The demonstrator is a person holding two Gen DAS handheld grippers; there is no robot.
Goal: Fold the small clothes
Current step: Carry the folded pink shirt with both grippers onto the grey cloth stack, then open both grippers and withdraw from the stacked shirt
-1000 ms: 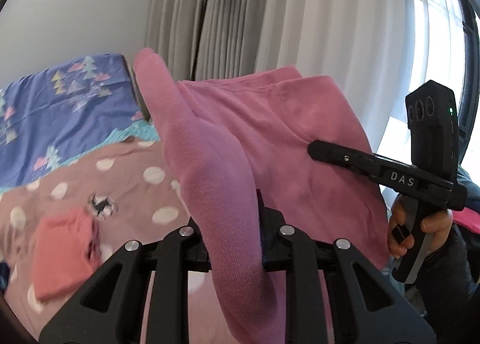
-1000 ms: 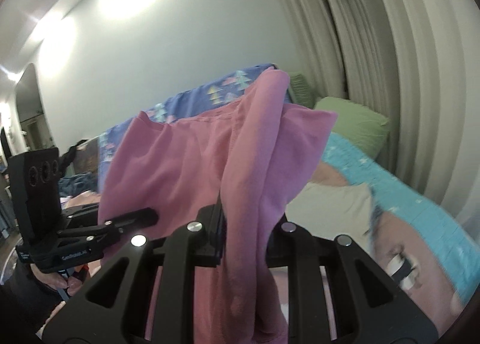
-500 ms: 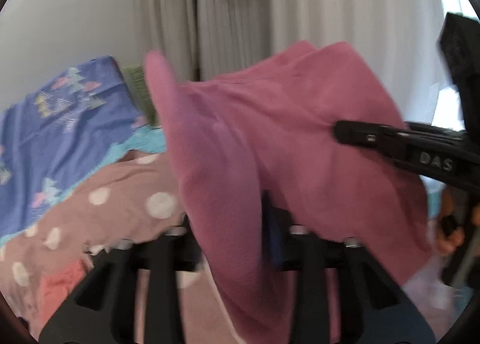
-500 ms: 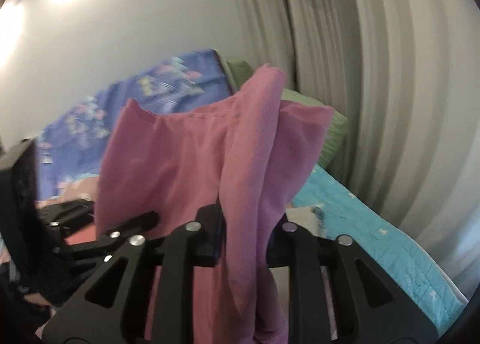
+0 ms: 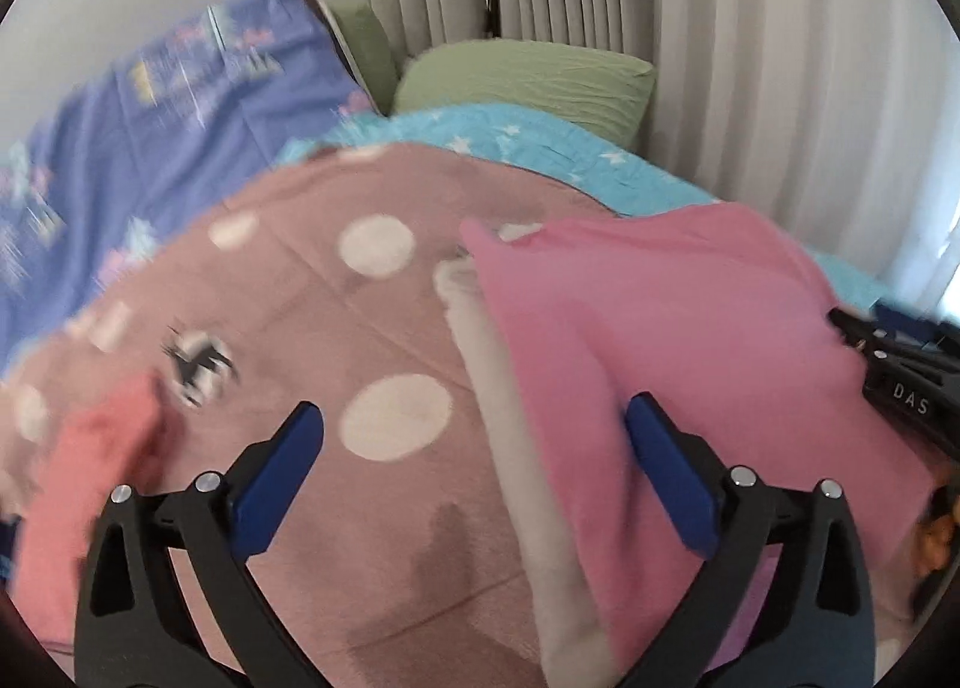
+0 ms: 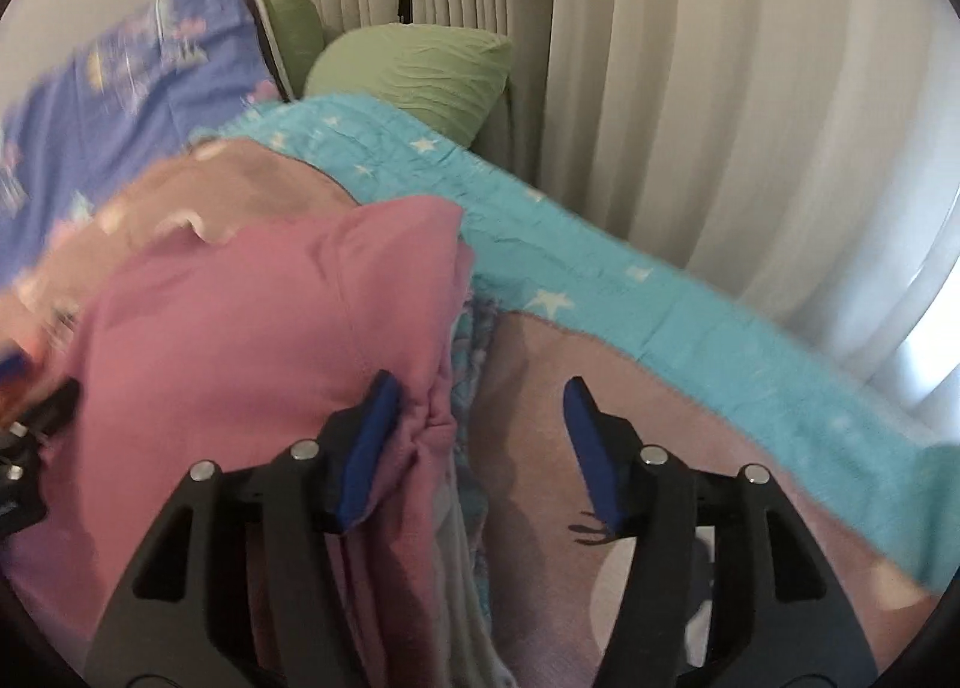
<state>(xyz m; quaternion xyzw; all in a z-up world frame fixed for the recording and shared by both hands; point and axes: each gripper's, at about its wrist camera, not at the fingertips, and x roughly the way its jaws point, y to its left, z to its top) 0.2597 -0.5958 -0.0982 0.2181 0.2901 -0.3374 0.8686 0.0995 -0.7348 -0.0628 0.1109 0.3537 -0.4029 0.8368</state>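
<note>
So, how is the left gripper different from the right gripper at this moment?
The left gripper stands wide open; the right gripper is open less wide. Both have just been opening. The pink garment lies against the left gripper's right finger, but against the right gripper's left finger. Shared: blue pads, pressing on nothing, over the dotted blanket.

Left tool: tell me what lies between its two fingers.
In the left wrist view, the left tool stands open over the dotted blanket; a whitish cloth and the pink garment's edge lie between.
</note>
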